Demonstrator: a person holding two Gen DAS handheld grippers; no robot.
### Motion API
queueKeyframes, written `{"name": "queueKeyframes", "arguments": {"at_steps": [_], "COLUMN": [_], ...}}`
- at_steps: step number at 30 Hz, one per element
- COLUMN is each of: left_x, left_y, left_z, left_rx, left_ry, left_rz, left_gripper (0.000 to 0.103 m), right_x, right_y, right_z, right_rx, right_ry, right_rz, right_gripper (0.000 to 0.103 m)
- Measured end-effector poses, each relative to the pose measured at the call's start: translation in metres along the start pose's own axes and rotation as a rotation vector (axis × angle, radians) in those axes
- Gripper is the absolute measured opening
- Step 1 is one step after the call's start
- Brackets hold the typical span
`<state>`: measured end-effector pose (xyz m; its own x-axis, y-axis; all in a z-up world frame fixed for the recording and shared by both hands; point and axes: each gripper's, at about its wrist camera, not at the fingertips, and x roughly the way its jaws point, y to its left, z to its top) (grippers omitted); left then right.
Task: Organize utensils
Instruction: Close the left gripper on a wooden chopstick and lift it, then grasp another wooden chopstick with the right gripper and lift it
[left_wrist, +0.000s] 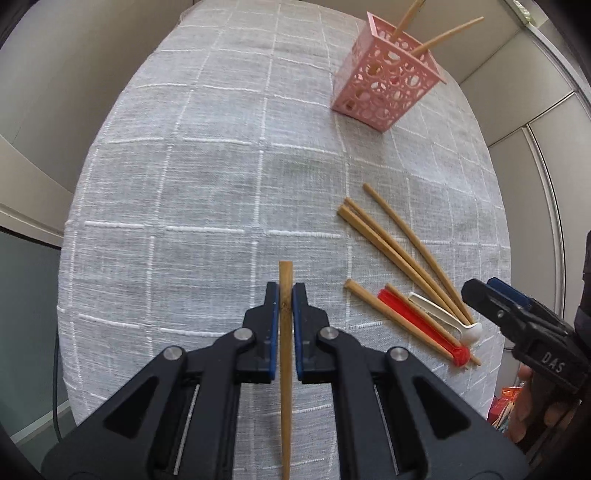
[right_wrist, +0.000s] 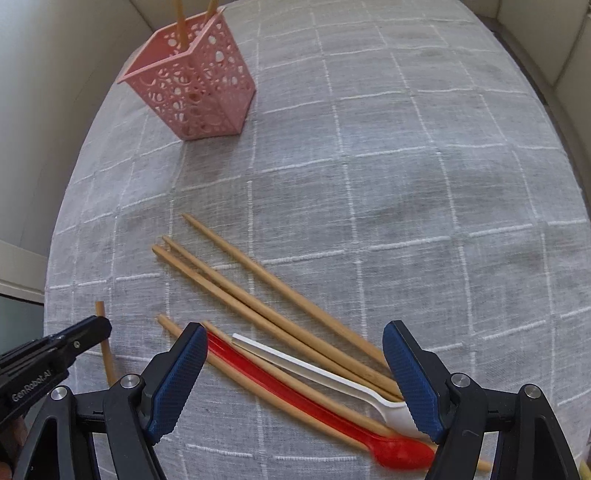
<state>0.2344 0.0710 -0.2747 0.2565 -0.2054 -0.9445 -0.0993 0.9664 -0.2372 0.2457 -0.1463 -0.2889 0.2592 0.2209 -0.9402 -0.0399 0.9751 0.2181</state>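
the left gripper (left_wrist: 284, 293) pinches one chopstick (left_wrist: 285, 354) above the tablecloth (left_wrist: 184, 221); carry it upright to the pink holder (left_wrist: 384, 85), dropping tip-first. the right gripper (right_wrist: 295, 365) gapes empty over the remaining utensils (right_wrist: 295, 354).

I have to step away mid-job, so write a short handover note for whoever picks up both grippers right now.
Left hand-held gripper: shut on one chopstick, off the pile.
Right hand-held gripper: open, holding nothing, over the pile.
Pink holder: upright at the far side of the table.
Done: two chopsticks in the holder.
Left: drop in the held chopstick, then five loose chopsticks, red spoon and white spoon.
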Motion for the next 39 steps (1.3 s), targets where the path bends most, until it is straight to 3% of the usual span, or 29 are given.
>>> {"name": "queueKeyframes", "arguments": {"at_steps": [4,6,13,16,22,30,39], "left_x": [-0.015,-0.021,-0.023,-0.023,-0.022,-0.022,-0.024], "left_y": [0.016,0.018,0.012,0.012,0.009,0.011,0.007], "left_z": [-0.002,-0.007,-0.005,-0.004,-0.003,-0.003,-0.005], "left_rx": [-0.017,-0.022,0.001,-0.001,-0.004,-0.02,-0.001], "left_ry": [-0.033,-0.046,-0.082,-0.079,-0.074,-0.072,-0.097], "left_rz": [0.001,-0.004,0.023,0.014,-0.002,-0.001,0.026], "left_gripper": [0.008,0.008,0.008,0.008,0.008,0.008,0.008], "right_x": [0.017,0.026,0.046,0.059,0.067,0.065,0.041], "right_y": [0.017,0.019,0.034,0.045,0.064,0.059,0.03], "right_z": [0.006,0.012,0.035,0.035,0.032,0.03,0.021], "right_rx": [-0.076,-0.078,-0.091,-0.153,-0.279,-0.312,-0.32], "right_ry": [0.011,0.02,-0.012,-0.002,-0.039,-0.06,-0.101], "right_rz": [0.007,0.018,0.058,-0.002,-0.111,-0.129,-0.191], "right_gripper": [0.078,0.061,0.046,0.039,0.035,0.013,0.009]}}
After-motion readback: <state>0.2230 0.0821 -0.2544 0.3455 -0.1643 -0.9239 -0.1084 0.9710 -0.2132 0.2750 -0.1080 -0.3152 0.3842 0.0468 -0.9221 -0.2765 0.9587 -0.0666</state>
